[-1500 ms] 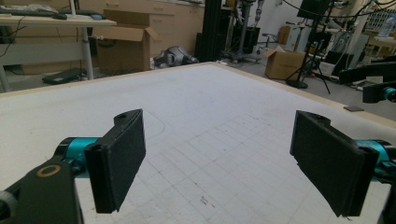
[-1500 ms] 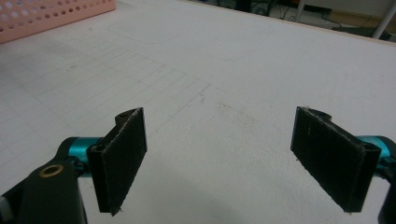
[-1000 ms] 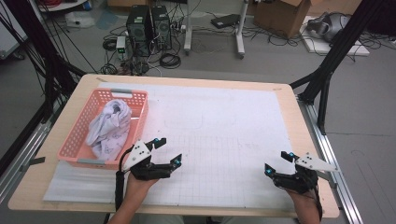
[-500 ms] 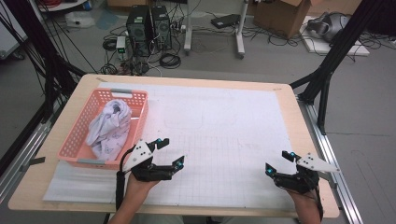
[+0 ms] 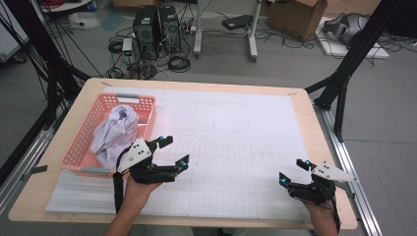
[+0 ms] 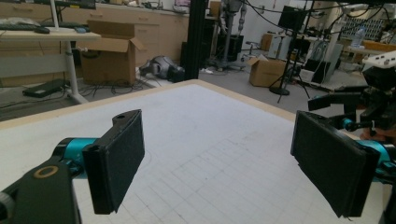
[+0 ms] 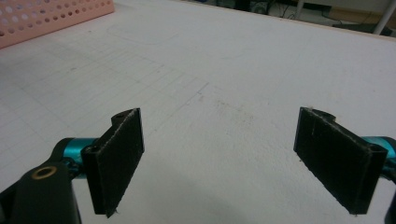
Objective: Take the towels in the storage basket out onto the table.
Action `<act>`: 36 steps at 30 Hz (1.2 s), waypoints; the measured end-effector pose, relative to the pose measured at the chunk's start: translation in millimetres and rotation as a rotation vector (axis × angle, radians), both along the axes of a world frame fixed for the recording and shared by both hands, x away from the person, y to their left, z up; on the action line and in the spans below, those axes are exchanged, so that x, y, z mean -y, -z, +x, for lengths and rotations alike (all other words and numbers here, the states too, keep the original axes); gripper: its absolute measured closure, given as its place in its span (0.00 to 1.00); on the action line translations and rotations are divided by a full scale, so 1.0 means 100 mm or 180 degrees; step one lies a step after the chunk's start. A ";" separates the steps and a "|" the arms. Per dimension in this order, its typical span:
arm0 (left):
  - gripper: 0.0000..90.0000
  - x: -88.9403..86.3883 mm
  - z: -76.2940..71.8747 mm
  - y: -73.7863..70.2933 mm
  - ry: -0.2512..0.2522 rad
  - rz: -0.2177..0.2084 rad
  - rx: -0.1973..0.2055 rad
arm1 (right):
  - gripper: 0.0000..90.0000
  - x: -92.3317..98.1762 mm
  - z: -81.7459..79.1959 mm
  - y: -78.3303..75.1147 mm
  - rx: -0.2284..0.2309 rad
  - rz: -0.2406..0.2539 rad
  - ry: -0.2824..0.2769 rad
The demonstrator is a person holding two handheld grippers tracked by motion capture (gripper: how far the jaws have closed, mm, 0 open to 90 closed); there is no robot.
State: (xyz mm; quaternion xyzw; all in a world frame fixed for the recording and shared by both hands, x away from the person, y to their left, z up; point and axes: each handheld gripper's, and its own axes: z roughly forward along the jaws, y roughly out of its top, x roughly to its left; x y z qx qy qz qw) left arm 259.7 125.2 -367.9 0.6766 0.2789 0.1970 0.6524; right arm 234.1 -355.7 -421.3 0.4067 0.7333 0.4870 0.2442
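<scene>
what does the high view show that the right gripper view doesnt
The high view takes in the crumpled white cloth lying in the pink basket, the left gripper beside the basket, and the floor with computers behind the table. The right gripper view gives a close look at the right gripper, open over bare paper. Both show the gridded white sheet and the basket.
</scene>
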 end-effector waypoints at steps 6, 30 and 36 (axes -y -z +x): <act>0.20 -0.15 0.05 -0.20 -0.0083 0.0015 0.0071 | 0.16 0.00 0.00 0.00 -0.0020 0.0004 0.0008; 0.19 -1.22 0.47 -0.47 -0.0924 0.0345 -0.0211 | 0.16 0.01 0.02 0.01 -0.0066 0.0028 0.0007; 0.19 -1.38 0.69 -0.25 -0.1243 0.0664 -0.0615 | 0.16 0.01 0.02 0.02 -0.0064 0.0036 0.0018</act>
